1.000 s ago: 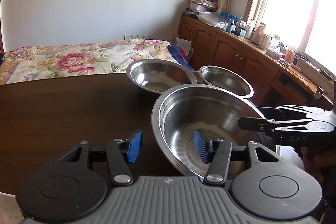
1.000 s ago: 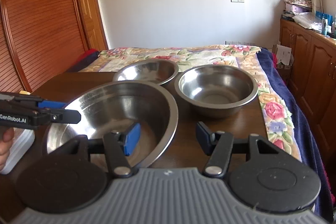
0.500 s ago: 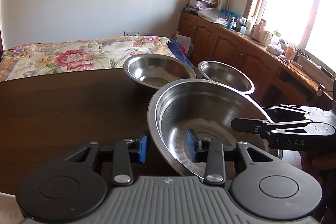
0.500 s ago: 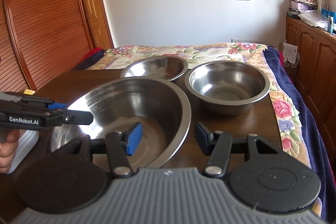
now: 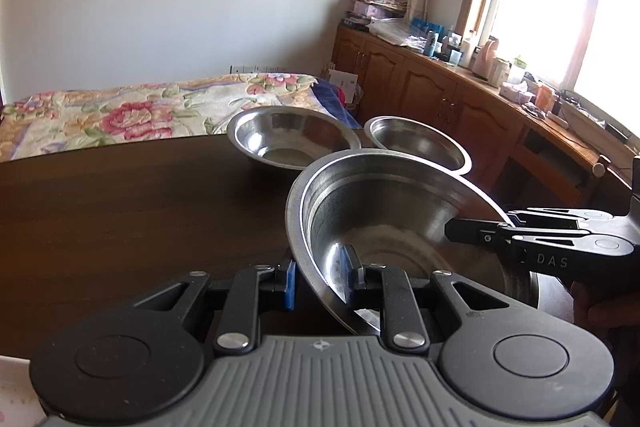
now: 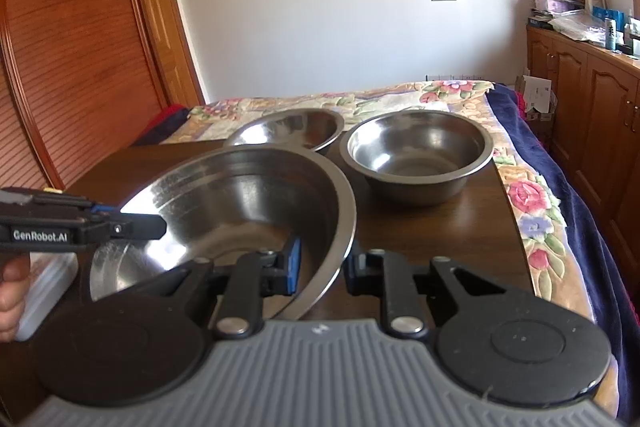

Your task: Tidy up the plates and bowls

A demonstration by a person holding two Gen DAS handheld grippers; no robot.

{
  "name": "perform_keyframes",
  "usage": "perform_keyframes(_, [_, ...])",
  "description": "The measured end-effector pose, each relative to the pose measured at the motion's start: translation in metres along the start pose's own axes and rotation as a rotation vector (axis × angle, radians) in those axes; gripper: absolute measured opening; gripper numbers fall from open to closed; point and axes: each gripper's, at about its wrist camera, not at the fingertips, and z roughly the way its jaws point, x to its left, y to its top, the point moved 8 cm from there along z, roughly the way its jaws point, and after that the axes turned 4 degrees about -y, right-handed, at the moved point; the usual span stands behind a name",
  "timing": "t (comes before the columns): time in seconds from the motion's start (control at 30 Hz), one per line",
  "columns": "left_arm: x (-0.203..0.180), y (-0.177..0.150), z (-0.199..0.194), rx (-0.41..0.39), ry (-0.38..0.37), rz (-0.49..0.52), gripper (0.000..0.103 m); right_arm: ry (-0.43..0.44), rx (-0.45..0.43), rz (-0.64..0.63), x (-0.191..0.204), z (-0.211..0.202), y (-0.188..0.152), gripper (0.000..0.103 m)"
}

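- The large steel basin [image 5: 384, 227] sits nearest us on the dark wooden tabletop [image 5: 120, 211], tipped rather than flat, in front of the two other steel pieces.
- We have both tongs clamped on its rim from opposite sides: the left tongs [image 5: 318, 283] pinch the left wall, one blue pad inside and one outside, and the right tongs [image 6: 320, 267] do the same on the right wall.
- From the right wrist view the outer pad is dark and partly hidden by the rim, so we judge that grip firm but cannot be fully sure how much pad bears on the metal.
- Behind the basin stand a shallow steel bowl [image 5: 292, 141] on the left and a deeper steel bowl [image 6: 418, 151] on the right, near each other at the far edge of the tabletop, just before the flowered bed [image 5: 120, 111].
- To do this step well, we should raise both sides evenly so the smooth rim does not slip through the pads, and level the basin before carrying it.
- Being the widest, the basin probably belongs under the others, so we would set it down on bare tabletop and nest the smaller bowls into it.
- We should keep its far rim clear of the shallow steel bowl, which lies close ahead.
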Motion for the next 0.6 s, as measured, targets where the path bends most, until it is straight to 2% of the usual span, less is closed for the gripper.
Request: perform_keyframes(0.6, [-0.019,-0.013,-0.040,-0.047,-0.082,0.020,0.023,-0.043,-0.028,0.057,0.011,-0.036,-0.017,0.022])
